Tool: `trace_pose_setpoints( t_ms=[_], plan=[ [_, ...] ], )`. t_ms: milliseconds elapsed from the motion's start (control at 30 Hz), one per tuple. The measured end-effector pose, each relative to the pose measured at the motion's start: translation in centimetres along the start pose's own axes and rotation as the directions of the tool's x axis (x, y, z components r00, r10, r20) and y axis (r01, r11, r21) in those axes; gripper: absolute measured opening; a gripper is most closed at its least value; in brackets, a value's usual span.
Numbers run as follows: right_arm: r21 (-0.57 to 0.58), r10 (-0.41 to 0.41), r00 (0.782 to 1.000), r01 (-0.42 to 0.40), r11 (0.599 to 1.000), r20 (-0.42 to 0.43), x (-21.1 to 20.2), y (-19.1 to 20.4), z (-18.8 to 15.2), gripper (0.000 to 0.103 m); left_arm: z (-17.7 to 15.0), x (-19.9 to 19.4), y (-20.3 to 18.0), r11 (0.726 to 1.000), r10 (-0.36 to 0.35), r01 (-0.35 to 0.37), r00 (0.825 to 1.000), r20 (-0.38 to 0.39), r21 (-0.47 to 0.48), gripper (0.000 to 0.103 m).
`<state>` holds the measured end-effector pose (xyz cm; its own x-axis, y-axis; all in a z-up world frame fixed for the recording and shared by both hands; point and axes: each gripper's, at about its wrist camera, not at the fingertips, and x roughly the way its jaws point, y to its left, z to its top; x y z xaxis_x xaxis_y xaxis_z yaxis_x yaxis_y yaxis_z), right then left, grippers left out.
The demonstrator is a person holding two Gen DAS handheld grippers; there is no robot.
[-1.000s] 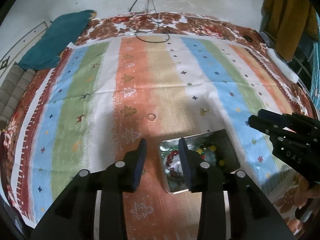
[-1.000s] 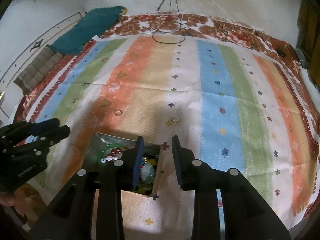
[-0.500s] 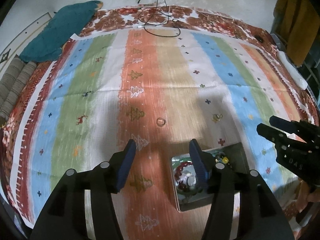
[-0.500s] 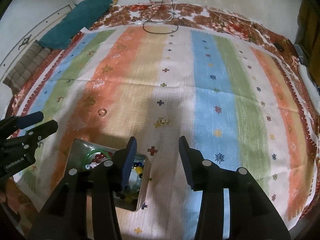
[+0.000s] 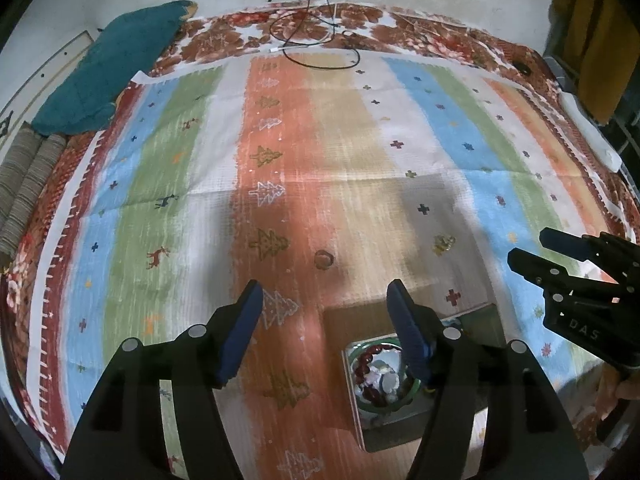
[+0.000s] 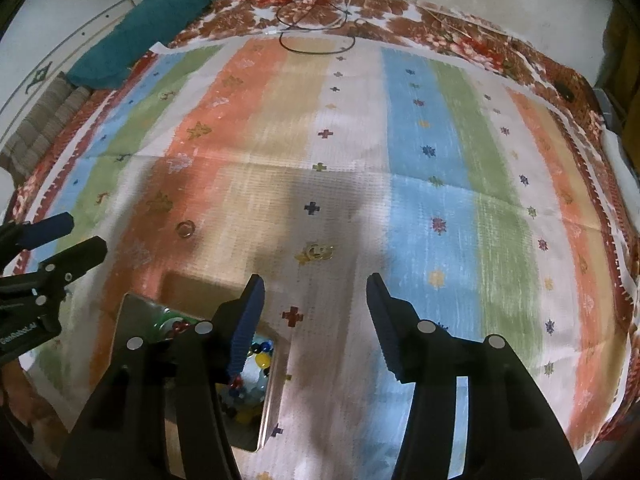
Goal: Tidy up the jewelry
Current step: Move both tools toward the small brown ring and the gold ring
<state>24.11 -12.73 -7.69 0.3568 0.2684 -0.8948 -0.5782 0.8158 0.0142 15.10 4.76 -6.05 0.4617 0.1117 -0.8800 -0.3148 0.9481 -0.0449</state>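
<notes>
A striped cloth (image 5: 360,152) in orange, tan, white, blue and green bands covers the surface, printed with small trees, deer and crosses.

Near the bottom of the left wrist view, a shallow square metal tray (image 5: 360,436) rests on the cloth. Inside it lie a green bangle (image 5: 414,394), a string of dark red beads (image 5: 362,364) and some silver disc-shaped pieces (image 5: 390,380). The right wrist view shows the same tray (image 6: 266,412) at lower left, partly hidden behind that gripper's left finger, with loose coloured beads (image 6: 260,356) in yellow, blue and red at its near end.

Two pieces of jewelry lie loose on the cloth, outside the tray and beyond it. A small ring (image 5: 323,259) sits on the orange band, apart from the tray's far edge. A small gold-coloured ornament (image 5: 444,243) lies further right on the white band, well apart from the ring. In the right wrist view the ring (image 6: 186,229) is up and to the left, and the ornament (image 6: 318,251) sits just ahead of the spread fingers.

The left gripper (image 5: 324,292) hovers above the cloth with its fingers spread wide, holding nothing. The right gripper (image 6: 316,284) also has its fingers wide apart and empty.

At the far edge, a black cable (image 5: 316,46) loops over a floral border, and a teal cushion (image 5: 116,80) lies at the far left.
</notes>
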Motion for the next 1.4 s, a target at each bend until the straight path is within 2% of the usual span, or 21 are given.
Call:
trace_pose_setpoints(
  t_ms=[233, 433, 1000, 1300, 1400],
  plan=[
    [0.01, 0.021, 0.999, -0.021, 1.0, -0.038, 1.5, -0.3, 0.6, 0.06, 0.9, 2.2, 0.7, 1.0, 0.016, -0.017, 0.999, -0.047, -0.013, 0.066],
    [0.008, 0.005, 0.998, -0.005, 1.0, -0.067, 2.8, -0.6, 1.1, 0.06, 1.7, 4.0, 0.4, 0.999, 0.043, -0.041, 0.996, -0.08, 0.022, 0.066],
    [0.009, 0.006, 0.989, -0.005, 1.0, -0.15, 6.4, -0.8, 2.5, 0.06, 3.4, 8.3, 0.4, 1.0, 0.001, 0.002, 0.987, -0.163, 0.017, 0.066],
    [-0.006, -0.011, 0.981, 0.01, 1.0, -0.195, 8.9, -0.3, 2.7, 0.06, 3.5, 10.9, 0.5, 1.0, -0.006, 0.012, 0.975, -0.22, 0.027, 0.062],
    [-0.015, -0.012, 0.977, 0.01, 1.0, -0.213, 9.8, 0.0, 2.9, 0.054, 3.6, 11.6, 0.7, 1.0, -0.004, 0.01, 0.972, -0.236, 0.024, 0.057]
  ],
)
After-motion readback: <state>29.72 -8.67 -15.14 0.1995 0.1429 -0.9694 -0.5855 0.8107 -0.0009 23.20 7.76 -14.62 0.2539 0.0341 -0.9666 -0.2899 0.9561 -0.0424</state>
